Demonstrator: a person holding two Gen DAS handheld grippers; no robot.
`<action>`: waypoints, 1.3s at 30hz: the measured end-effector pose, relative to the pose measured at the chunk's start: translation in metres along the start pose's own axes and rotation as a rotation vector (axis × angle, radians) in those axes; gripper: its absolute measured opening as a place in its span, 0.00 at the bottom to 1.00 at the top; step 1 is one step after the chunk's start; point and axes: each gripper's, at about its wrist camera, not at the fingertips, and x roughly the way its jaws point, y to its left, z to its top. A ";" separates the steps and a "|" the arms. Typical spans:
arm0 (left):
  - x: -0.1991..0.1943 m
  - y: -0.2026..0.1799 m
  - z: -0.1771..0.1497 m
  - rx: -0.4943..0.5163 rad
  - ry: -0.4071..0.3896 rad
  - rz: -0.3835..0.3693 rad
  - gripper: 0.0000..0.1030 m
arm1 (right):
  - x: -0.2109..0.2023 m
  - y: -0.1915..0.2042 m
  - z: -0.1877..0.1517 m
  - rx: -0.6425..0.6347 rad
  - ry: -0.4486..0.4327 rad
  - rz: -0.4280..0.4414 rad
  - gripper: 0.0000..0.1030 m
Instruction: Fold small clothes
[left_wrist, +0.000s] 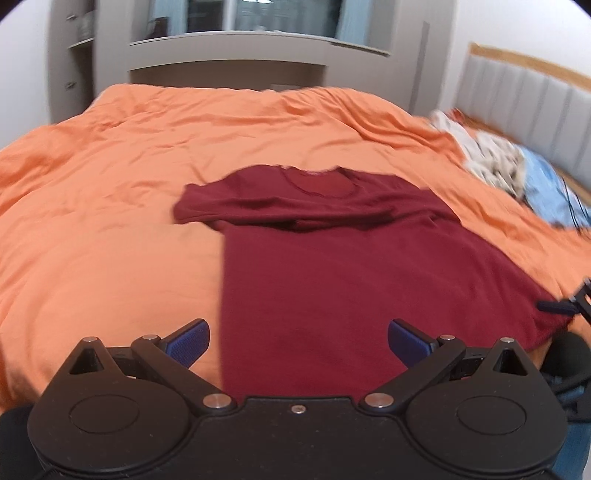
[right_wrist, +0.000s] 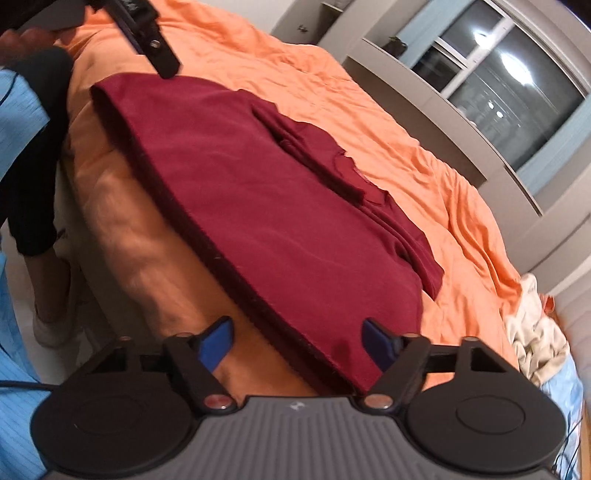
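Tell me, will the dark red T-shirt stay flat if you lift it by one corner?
Probably not. The dark red cotton T-shirt lies limp with soft creases at its folded sleeves, so it would likely droop and unfold. It looks thin, so probably light. It may drag on the rumpled orange bedcover rather than slide.

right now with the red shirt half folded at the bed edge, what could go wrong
1. The maroon t-shirt lies with its hem along the edge of the orange duvet; a careless pull could drag it off the bed.
2. Both the left gripper and the right gripper are open and hold nothing, so a grab may pinch the duvet along with the cloth.
3. The folded-in sleeves near the collar look loose and may spring open when lifted.
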 end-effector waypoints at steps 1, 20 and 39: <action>0.002 -0.005 -0.001 0.029 0.005 -0.008 1.00 | 0.000 0.001 -0.002 -0.005 -0.010 0.002 0.61; 0.016 -0.069 -0.042 0.416 -0.032 -0.097 0.99 | -0.009 -0.098 0.026 0.516 -0.151 0.186 0.06; -0.004 0.001 -0.020 0.223 -0.148 0.082 0.05 | -0.009 -0.061 -0.007 0.412 -0.031 0.125 0.54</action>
